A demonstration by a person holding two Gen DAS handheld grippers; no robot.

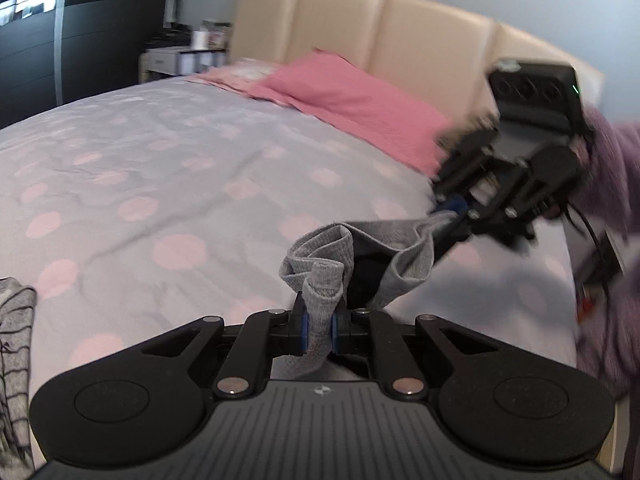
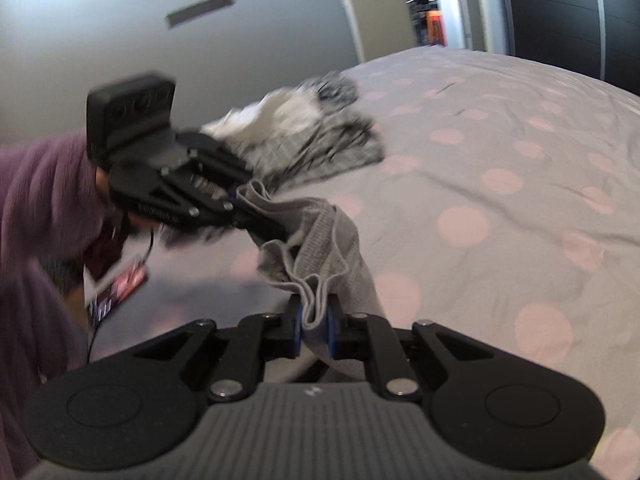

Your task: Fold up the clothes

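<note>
A small grey knit garment [image 1: 372,252] hangs in the air above the bed, stretched between both grippers. My left gripper [image 1: 319,326] is shut on one bunched end of it. My right gripper [image 2: 313,325] is shut on the other end [image 2: 320,240]. In the left wrist view the right gripper [image 1: 450,212] is at the right, blurred. In the right wrist view the left gripper [image 2: 234,200] is at the left, blurred. The garment has a dark inner side. A pile of grey, white and striped clothes [image 2: 312,132] lies on the bed behind the left gripper.
The bed [image 1: 180,168] has a grey cover with pink dots. Pink pillows [image 1: 352,96] lie against a beige headboard [image 1: 400,28]. A striped garment [image 1: 14,340] lies at the left edge. A nightstand [image 1: 180,56] and dark wardrobe [image 2: 560,12] stand beyond.
</note>
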